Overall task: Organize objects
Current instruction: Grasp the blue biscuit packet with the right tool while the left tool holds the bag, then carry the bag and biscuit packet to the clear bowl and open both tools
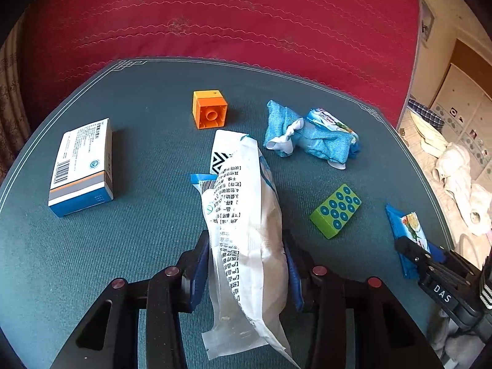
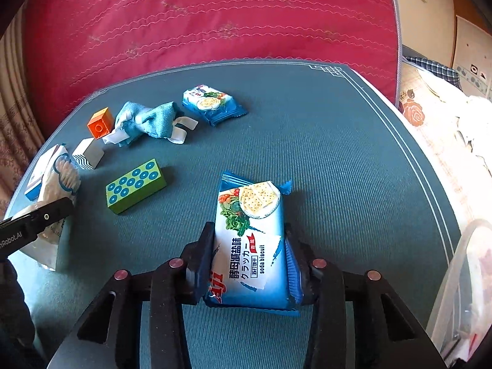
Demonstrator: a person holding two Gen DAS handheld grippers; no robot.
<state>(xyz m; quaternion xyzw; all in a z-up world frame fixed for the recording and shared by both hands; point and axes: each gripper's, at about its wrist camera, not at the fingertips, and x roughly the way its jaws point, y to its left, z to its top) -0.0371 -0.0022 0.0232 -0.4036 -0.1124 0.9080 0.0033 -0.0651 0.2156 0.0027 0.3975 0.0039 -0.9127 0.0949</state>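
Note:
My left gripper is shut on a white printed plastic bag, with both blue pads pressed against its sides. The bag stands on edge on the teal table. My right gripper is shut on a blue soda biscuit pack that lies flat, its pads on the pack's long edges. In the left wrist view this pack sits at the right edge with a black finger on it. The right wrist view has the bag at far left.
On the table lie an orange block, a crumpled blue cloth, a second biscuit pack, a green dotted block, a white and blue box and a zigzag-patterned block. A red bedspread lies beyond. A clear tub stands right.

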